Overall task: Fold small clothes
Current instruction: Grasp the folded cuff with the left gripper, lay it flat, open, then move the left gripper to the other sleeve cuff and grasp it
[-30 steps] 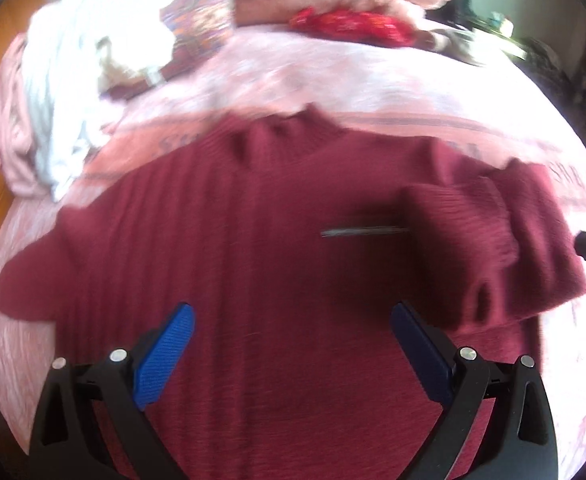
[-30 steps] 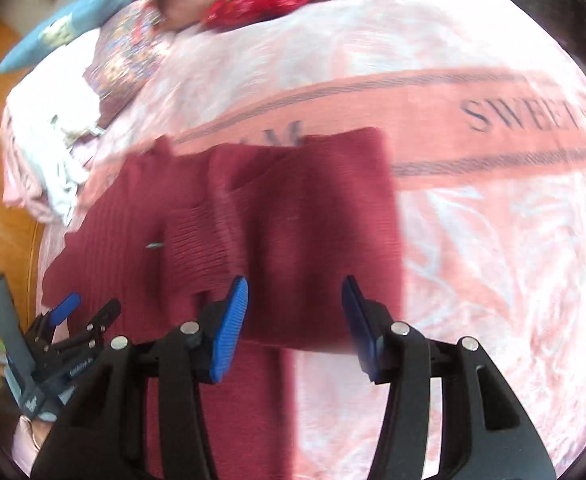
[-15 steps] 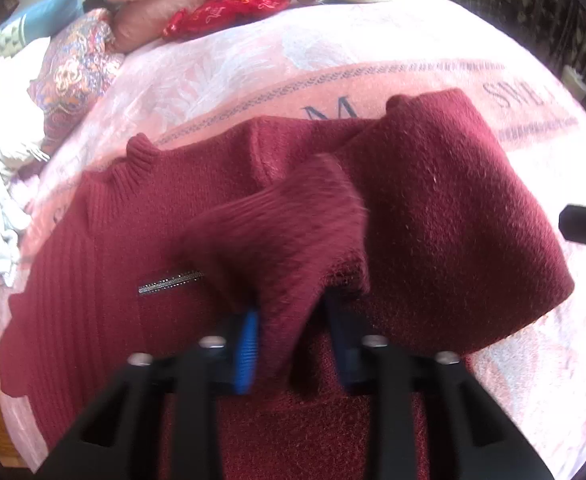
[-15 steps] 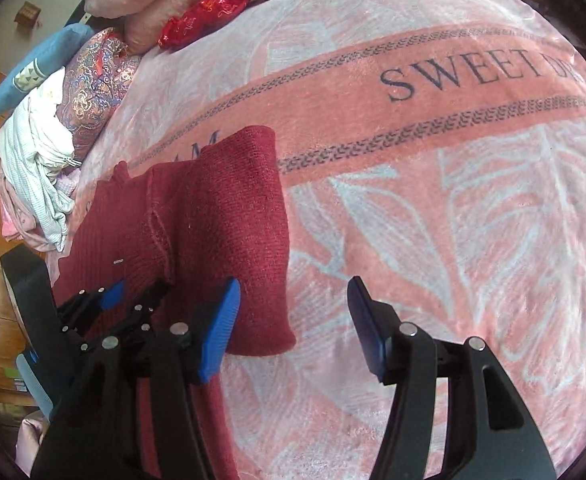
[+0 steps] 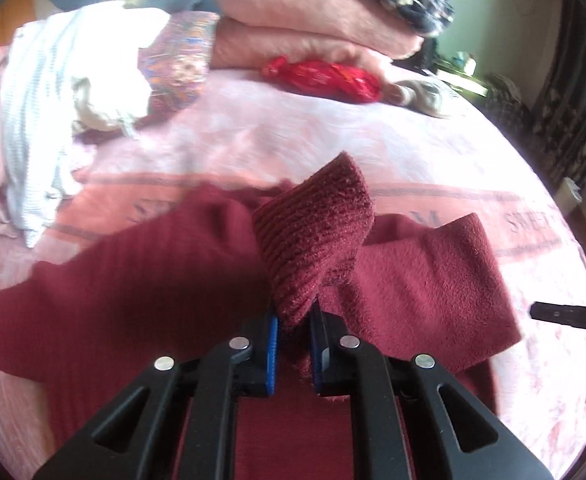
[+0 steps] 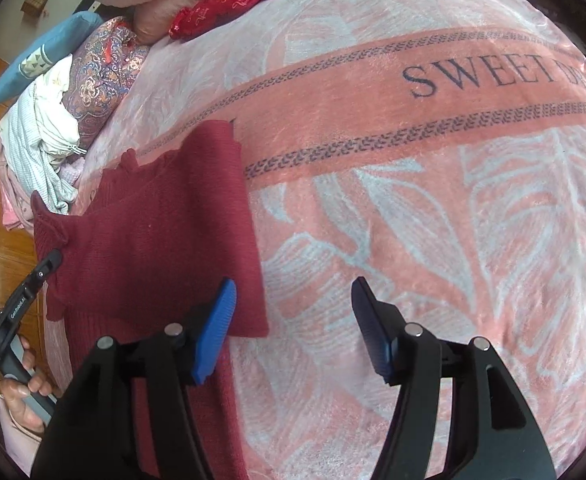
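The left gripper [image 5: 294, 330] points steeply down with its blue pads pinched tight on a ribbed sleeve cuff [image 5: 313, 240] of the dark red sweater [image 6: 165, 240], which stands up between the jaws. The right gripper [image 6: 293, 320] also tilts down, its jaws apart with nothing between them. A hand [image 6: 25, 396] wrapped round the left gripper's handle shows at the right wrist view's lower left edge.
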